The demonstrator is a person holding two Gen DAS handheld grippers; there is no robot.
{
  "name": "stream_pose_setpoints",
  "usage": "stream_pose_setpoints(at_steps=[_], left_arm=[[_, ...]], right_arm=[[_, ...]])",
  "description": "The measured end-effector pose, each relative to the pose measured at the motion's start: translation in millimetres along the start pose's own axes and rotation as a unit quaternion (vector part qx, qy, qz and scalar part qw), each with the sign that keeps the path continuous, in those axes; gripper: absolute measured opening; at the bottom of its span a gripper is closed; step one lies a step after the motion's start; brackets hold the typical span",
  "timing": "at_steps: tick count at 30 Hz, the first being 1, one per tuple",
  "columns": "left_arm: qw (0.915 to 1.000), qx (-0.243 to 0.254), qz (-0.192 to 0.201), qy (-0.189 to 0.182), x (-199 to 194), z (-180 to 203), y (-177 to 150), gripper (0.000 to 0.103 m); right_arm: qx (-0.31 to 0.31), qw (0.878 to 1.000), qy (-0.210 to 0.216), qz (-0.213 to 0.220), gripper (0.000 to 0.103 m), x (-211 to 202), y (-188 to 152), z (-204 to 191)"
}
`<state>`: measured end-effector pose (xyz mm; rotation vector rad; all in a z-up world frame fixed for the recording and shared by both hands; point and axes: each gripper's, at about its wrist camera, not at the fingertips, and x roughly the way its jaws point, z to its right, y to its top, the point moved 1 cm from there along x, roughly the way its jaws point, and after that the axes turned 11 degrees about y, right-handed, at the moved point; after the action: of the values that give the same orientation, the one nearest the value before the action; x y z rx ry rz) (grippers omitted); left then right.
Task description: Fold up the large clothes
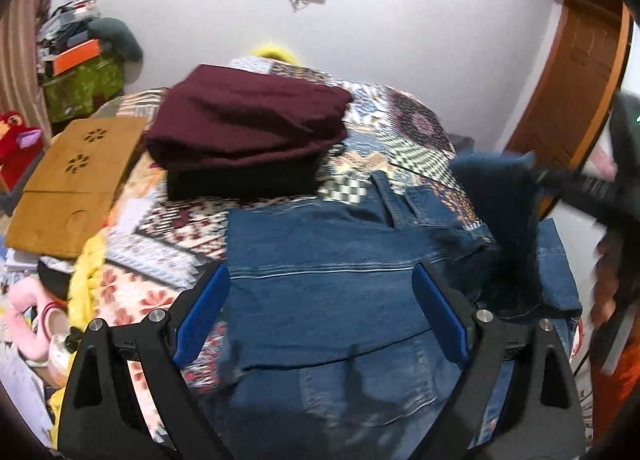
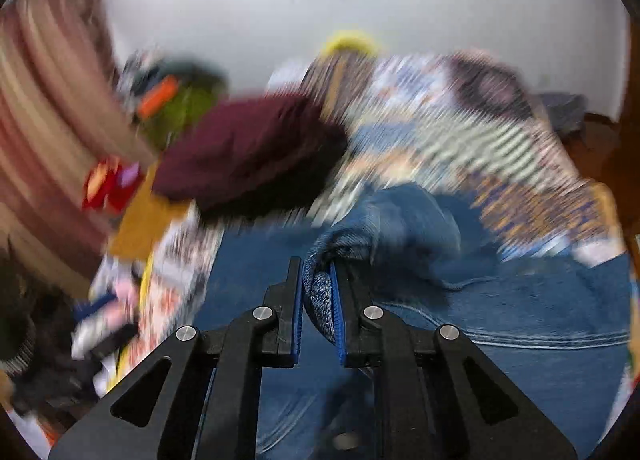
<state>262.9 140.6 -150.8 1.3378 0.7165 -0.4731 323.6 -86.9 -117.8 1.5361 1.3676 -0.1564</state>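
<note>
1. Blue jeans (image 1: 328,292): they lie partly folded on the patchwork bedspread (image 1: 400,128), directly under both our tools.
2. Left gripper (image 1: 320,312): fingers spread wide, holding nothing; we hover it over the flat denim, likely ready to pin or smooth.
3. Right gripper (image 2: 316,300): fingers clamped on a bunched denim edge, lifted so we can carry the fold across; this view is blurred.
4. Maroon folded garment (image 1: 248,128): stacked on a dark one beyond the jeans, apparently finished work.
</note>
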Motion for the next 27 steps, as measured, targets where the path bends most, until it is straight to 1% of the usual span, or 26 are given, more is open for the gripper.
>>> stream_pose_setpoints(at_steps=[3, 5, 7, 9, 11, 13, 16, 20, 23, 24, 27], left_arm=[[0.9997, -0.017, -0.011, 0.011, -0.4, -20.1, -7.2, 0.093], [0.9993, -0.026, -0.020, 0.015, 1.1, -29.4, -12.9, 0.093], [0.9987, -0.032, -0.033, 0.021, 4.9, -36.2, -18.8, 0.093], [0.9982, -0.033, -0.043, 0.025, 9.4, -37.3, -24.2, 0.093], [0.9979, -0.029, -0.050, 0.028, 14.3, -34.6, -27.1, 0.093], [0.9977, -0.023, -0.057, 0.027, 20.2, -28.3, -28.7, 0.093], [0.9974, -0.010, -0.070, 0.014, 31.6, -12.5, -29.4, 0.093], [0.9940, 0.003, -0.109, -0.014, 56.6, 8.8, -33.9, 0.093], [0.9870, -0.014, -0.155, -0.041, 80.0, 16.5, -40.1, 0.093], [0.9824, -0.030, -0.176, -0.055, 90.1, 16.9, -42.9, 0.093], [0.9705, -0.070, -0.214, -0.087, 109.5, 16.2, -49.5, 0.092]], right_arm=[[0.007, 0.996, 0.017, -0.087, 0.015, 47.0, -33.4, 0.6], [0.010, 0.990, 0.020, -0.136, 0.018, 64.2, -50.8, 2.1], [0.003, 0.986, 0.021, -0.168, 0.024, 69.8, -61.6, 1.7], [-0.013, 0.985, 0.021, -0.172, 0.032, 60.8, -64.0, -1.1], [-0.027, 0.985, 0.011, -0.167, 0.047, 46.3, -63.6, -2.2], [-0.033, 0.989, 0.000, -0.146, 0.050, 32.2, -59.1, -0.3], [-0.031, 0.993, -0.013, -0.113, 0.051, 0.7, -53.6, 13.2], [-0.011, 0.997, -0.054, -0.056, 0.055, -38.7, -51.0, 41.7], [0.005, 0.995, -0.093, -0.022, 0.056, -69.7, -55.2, 67.4], [0.012, 0.994, -0.106, -0.010, 0.056, -80.7, -57.4, 77.4], [0.032, 0.989, -0.144, 0.012, 0.056, -103.8, -63.6, 101.4]])
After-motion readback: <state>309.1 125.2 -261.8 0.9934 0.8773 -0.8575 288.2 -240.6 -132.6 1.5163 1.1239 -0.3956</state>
